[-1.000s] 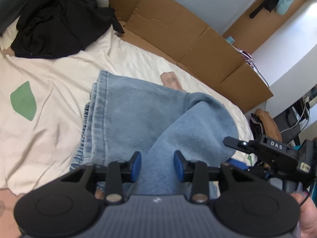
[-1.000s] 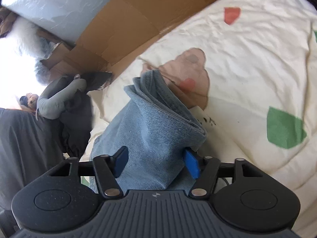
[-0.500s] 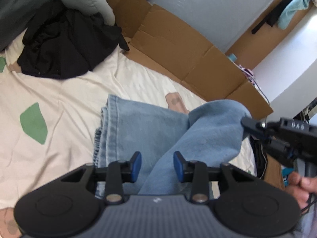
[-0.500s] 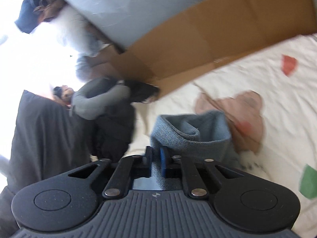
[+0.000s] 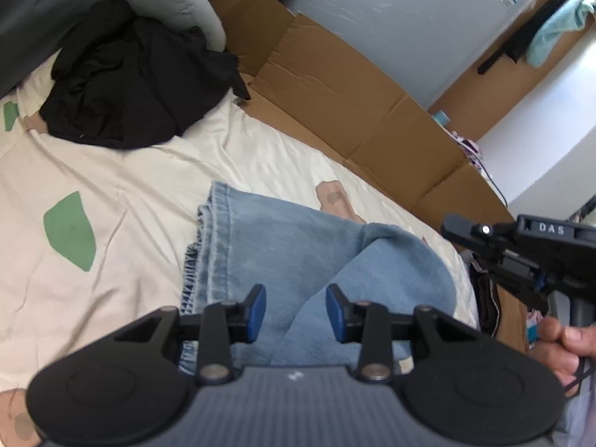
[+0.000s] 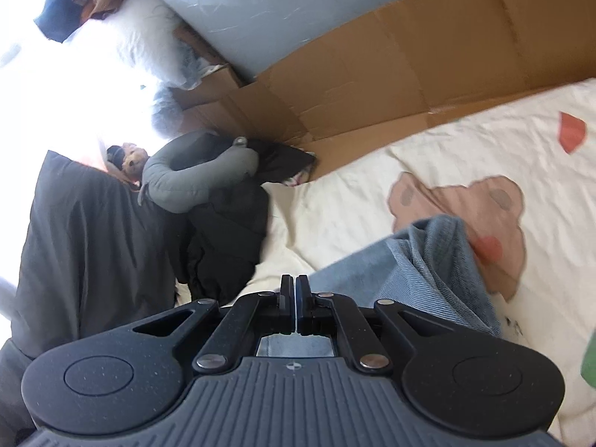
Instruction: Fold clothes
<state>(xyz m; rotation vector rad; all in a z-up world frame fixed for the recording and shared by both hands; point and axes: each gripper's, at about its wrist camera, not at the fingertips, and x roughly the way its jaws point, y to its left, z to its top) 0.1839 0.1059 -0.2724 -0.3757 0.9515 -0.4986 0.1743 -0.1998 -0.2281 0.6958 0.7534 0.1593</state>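
Observation:
Light blue jeans (image 5: 283, 246) lie folded over on the cream bedsheet (image 5: 123, 178), hem end to the left and a rounded fold to the right. My left gripper (image 5: 296, 311) hovers just above them, open, denim showing through the gap between its blue pads. My right gripper (image 6: 296, 298) is shut, pads together with nothing between them. The jeans (image 6: 428, 272) lie below it and to its right. In the left wrist view the right gripper (image 5: 452, 225) hangs above and right of the fold, clear of it, held by a hand (image 5: 562, 346).
A heap of black clothing (image 5: 130, 85) and a grey neck pillow (image 6: 193, 182) lie at the far end of the bed. Flattened cardboard (image 5: 335, 85) lines the wall side. The sheet carries green (image 5: 70, 234) and bear-shaped (image 6: 465, 216) patches.
The right gripper, open around the jeans' folded end a second ago, closed, rose and now sits shut and free of the denim. The lifted fold has settled lower. The left gripper stayed open.

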